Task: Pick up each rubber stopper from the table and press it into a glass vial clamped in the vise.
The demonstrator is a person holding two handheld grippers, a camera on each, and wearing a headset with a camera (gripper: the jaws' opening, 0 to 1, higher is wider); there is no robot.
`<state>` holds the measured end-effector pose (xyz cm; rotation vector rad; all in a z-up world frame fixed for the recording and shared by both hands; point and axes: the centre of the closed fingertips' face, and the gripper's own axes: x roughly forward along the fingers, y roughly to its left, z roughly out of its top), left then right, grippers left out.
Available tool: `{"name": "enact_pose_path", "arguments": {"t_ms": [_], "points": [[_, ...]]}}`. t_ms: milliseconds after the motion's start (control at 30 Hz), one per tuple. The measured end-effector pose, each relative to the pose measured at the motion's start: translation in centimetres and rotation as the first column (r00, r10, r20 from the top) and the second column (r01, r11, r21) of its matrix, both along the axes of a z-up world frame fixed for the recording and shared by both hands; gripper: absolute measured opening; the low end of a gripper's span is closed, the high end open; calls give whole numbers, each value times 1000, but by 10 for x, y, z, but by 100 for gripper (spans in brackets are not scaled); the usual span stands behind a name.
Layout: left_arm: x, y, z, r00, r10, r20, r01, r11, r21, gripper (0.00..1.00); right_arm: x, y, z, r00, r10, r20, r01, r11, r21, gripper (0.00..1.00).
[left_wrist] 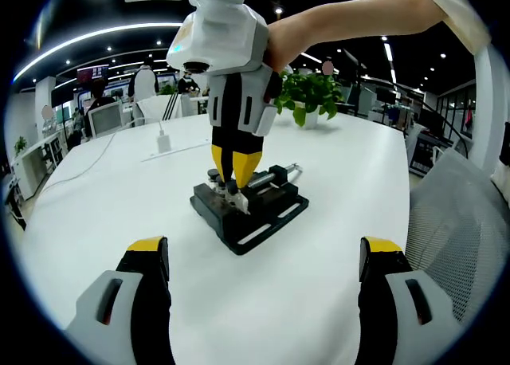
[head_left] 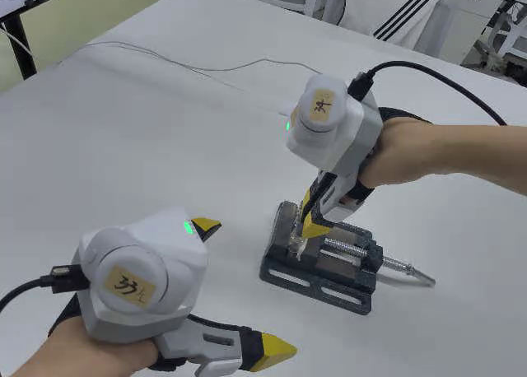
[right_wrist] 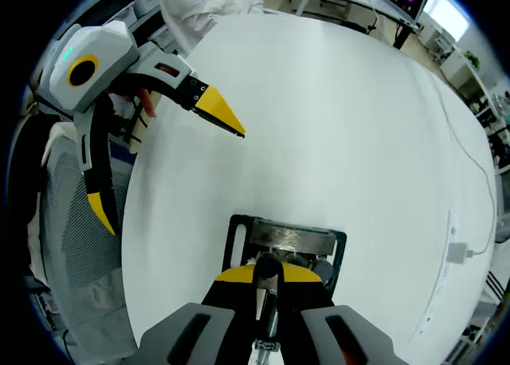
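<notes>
Left gripper is nearest, low over the table, jaws spread wide and holding nothing. It idles well apart from the vise.

Right gripper points down onto the vise, yellow tips drawn almost together on a small dark round piece, taken to be the stopper. The stopper sits at the vise's clamping gap. In the left gripper view a pale, glassy shape lies just under those tips. This is likely the vial, but it is too small to confirm.

Step judged: pressing the stopper home.

Risks:
- Stopper off the vial's axis: it would cock sideways and jam on the rim.
- Hard push on a tilted stopper could chip or crack the glass.
- Tips so close around the stopper may meet the vial mouth or vise jaws before it seats.
- Vise appears to stand loose on the table, so side load could shift it. The left gripper is not bracing it.

Count: grippers 2, vise 1, stopper 1, probable vial 1. A thin cable runs across the far table, 1.
</notes>
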<state>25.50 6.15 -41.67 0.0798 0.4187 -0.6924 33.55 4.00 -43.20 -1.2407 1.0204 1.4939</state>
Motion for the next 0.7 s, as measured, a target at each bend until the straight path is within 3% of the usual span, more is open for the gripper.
{"name": "enact_pose_path", "arguments": {"t_ms": [700], "points": [[-4,2,-1,1000,2,-10,-2,1000,-4,99,-1,0,0,995,101,16,-101,995,13,7]]}}
